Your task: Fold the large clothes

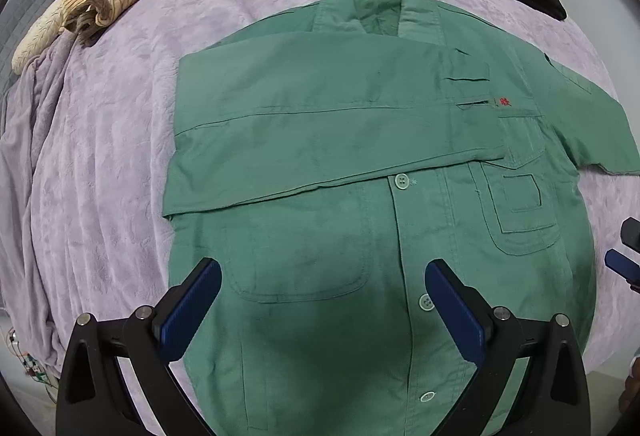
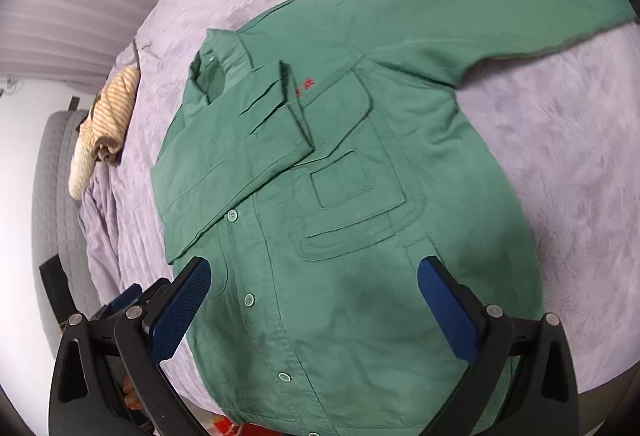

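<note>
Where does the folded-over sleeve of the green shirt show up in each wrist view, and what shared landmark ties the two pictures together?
Left wrist view: the folded sleeve lies across the chest of the green shirt, mid-frame, cuff at right.
Right wrist view: the folded sleeve runs diagonally left of centre, cuff at its upper end.
Shared landmark: the red emblem right beside the cuff.

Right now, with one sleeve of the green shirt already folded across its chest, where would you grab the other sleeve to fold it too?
Probably at the cuff end of the spread sleeve, pinching its free hem from above. It lies flat and straight on the purple blanket, pointing away from the green shirt, so the end lifts easily and swings across. The right gripper, jaws wide open, is nearer that side.
</note>
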